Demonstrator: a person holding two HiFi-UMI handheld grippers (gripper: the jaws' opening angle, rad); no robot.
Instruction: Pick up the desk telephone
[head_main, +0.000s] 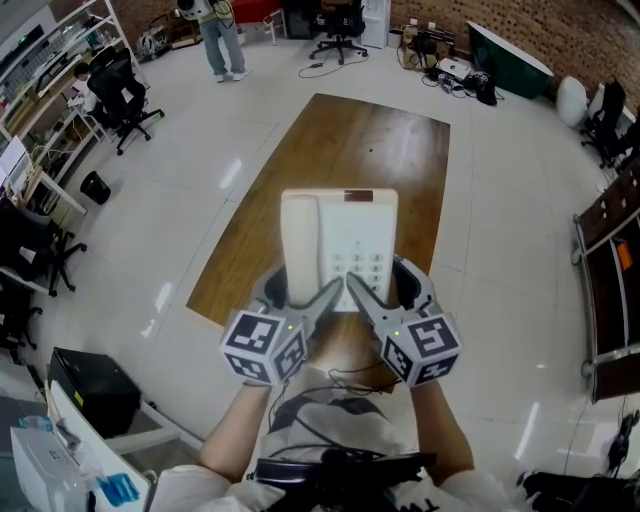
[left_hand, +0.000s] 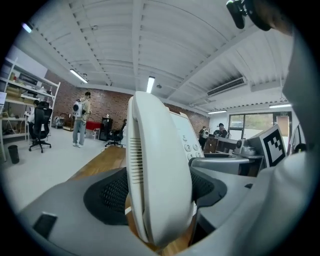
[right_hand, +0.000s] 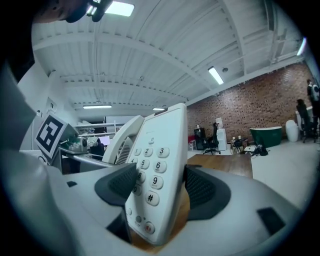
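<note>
Brick walls, glossy white flooring and scattered office chairs frame a long wooden table (head_main: 390, 150) in an open workroom, with a person (head_main: 222, 40) standing at the far left. A white desk telephone (head_main: 340, 250) sits in the middle of the head view, over the table's near end. It is held by its near edge between two hand-held grippers, and it looks raised clear of the wood, though contact underneath cannot be ruled out.

The left gripper (head_main: 300, 295) is clamped on the handset (head_main: 299, 240) side. Its own view shows both dark pads pressed against the white shell, with the receiver rising between them. The right gripper (head_main: 385, 292) is clamped on the keypad (head_main: 362, 262) side, its pads flanking the number buttons.

The phone looks like a hollow hard-plastic unit — light and stiff, but smooth enough to slide against a pad. Its weak point is likely the handset, which probably only rests in its cradle and could tip out if the body tilts. A hold at two spots on the near edge, one pinning the receiver's side, suits it — provided both grippers move together and keep it level.
</note>
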